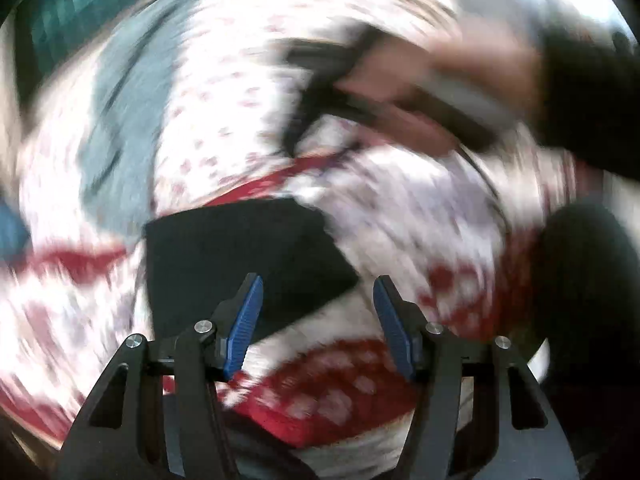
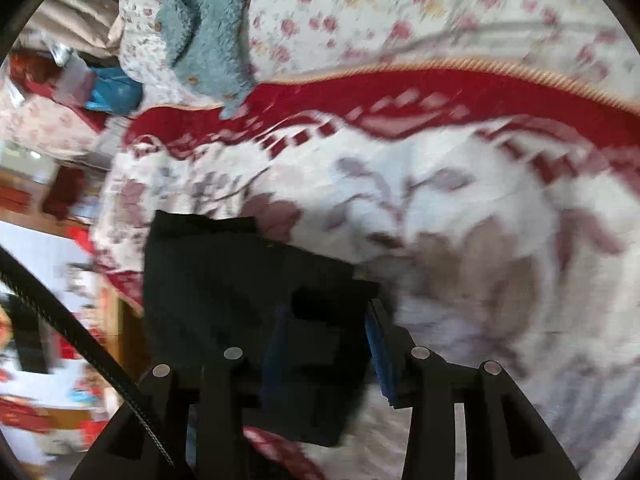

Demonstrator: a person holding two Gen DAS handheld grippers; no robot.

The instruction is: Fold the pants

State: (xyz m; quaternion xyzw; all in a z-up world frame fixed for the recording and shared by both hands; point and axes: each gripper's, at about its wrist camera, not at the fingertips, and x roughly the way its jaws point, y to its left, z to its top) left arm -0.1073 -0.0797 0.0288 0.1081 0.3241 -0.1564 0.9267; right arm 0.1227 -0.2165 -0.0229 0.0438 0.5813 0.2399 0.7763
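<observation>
The black pants (image 1: pixel 244 260) lie folded into a small flat packet on the white and red patterned blanket (image 1: pixel 400 216). My left gripper (image 1: pixel 319 316) hangs just above their near corner, blue pads wide apart and touching nothing. In the right wrist view the same pants (image 2: pixel 224 288) fill the lower middle, and their near end lies between the fingers of my right gripper (image 2: pixel 324 356). That gripper is open, and its right pad (image 2: pixel 380 354) stands beside the cloth's edge. The left wrist view shows the person's hand (image 1: pixel 460 76) and a blurred right gripper (image 1: pixel 308 92) higher up.
A grey-blue fleece garment (image 2: pixel 200 28) lies on a floral sheet (image 2: pixel 400 12) beyond the blanket's red border (image 2: pixel 400 92). The bed's edge falls away at the left, with floor and clutter (image 2: pixel 60 320) below. A dark sleeve (image 1: pixel 592 100) crosses the upper right.
</observation>
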